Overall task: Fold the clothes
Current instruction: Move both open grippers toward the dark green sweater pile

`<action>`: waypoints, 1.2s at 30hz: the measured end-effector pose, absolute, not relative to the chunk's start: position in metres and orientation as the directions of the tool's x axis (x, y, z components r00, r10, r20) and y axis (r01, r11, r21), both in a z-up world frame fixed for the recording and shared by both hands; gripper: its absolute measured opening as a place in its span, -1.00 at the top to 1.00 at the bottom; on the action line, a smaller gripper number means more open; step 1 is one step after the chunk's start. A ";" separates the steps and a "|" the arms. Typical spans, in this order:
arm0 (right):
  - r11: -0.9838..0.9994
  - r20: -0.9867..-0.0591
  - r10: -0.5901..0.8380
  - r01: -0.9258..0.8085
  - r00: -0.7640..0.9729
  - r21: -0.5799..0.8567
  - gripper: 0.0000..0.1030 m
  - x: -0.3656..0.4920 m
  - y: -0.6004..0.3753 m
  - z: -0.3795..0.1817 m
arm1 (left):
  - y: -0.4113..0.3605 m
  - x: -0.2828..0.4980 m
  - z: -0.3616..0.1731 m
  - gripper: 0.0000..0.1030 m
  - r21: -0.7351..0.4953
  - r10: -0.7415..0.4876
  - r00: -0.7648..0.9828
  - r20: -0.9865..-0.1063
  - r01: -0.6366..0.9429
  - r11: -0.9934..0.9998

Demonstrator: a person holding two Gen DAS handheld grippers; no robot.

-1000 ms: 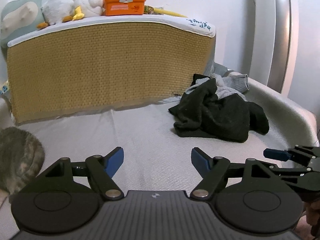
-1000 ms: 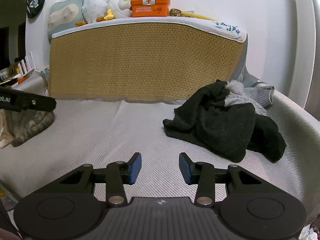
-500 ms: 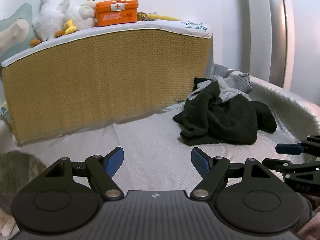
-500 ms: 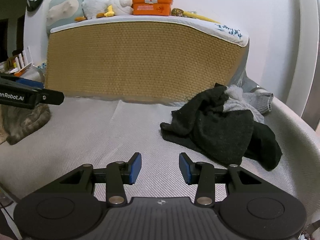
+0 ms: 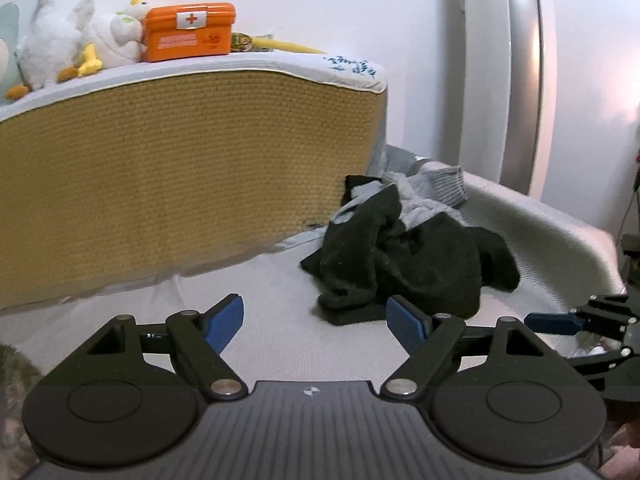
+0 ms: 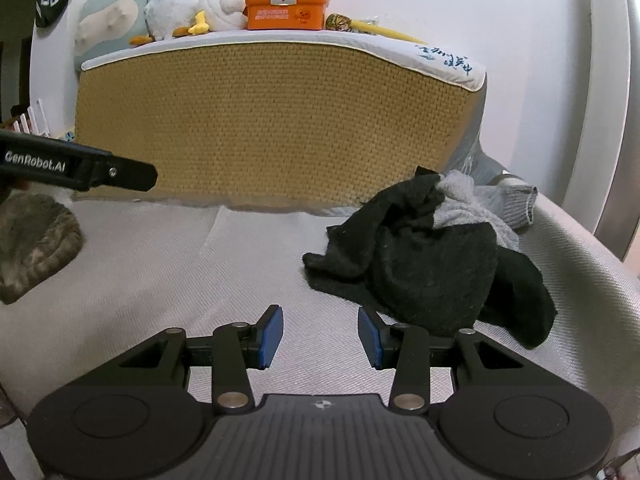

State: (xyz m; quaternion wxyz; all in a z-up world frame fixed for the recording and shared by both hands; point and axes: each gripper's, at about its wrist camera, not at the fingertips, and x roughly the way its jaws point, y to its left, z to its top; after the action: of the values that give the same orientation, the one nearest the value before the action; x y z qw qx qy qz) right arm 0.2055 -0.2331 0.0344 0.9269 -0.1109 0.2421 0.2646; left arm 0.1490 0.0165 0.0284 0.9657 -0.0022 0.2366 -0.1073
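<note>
An orange first-aid box (image 6: 286,7) sits on top of a woven-fronted mattress (image 6: 272,124), beside white plush ducks (image 6: 192,4) and a pale cushion (image 6: 110,20). A yellow stick (image 5: 286,45) lies right of the box.

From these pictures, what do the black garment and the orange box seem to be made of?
Black garment: probably fleece or a soft knit; matte, fuzzy surface with lint specks, and it slumps in loose folds. Orange box: likely hard plastic; smooth, faintly glossy, with moulded rounded corners.
</note>
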 end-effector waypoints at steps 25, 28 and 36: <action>0.839 -0.530 0.350 -0.510 0.772 -0.189 0.11 0.255 -0.223 0.026 | 0.077 0.199 -0.001 -0.72 -0.173 -0.271 0.844 -0.463 0.214 0.961; 0.833 -0.540 0.338 -0.512 0.771 -0.209 0.11 0.264 -0.219 0.022 | 0.087 0.204 -0.008 -0.72 -0.195 -0.276 0.839 -0.468 0.206 0.959; 0.820 -0.574 0.337 -0.532 0.746 -0.209 0.12 0.294 -0.200 0.005 | 0.107 0.207 -0.019 -0.72 -0.217 -0.258 0.841 -0.476 0.173 0.961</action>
State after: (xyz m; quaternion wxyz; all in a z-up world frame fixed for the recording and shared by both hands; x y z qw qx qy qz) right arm 0.2936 -0.1995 0.0048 0.9162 -0.1831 0.2661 0.2372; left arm 0.2069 0.1072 -0.0190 0.9557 -0.0828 0.2588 -0.1128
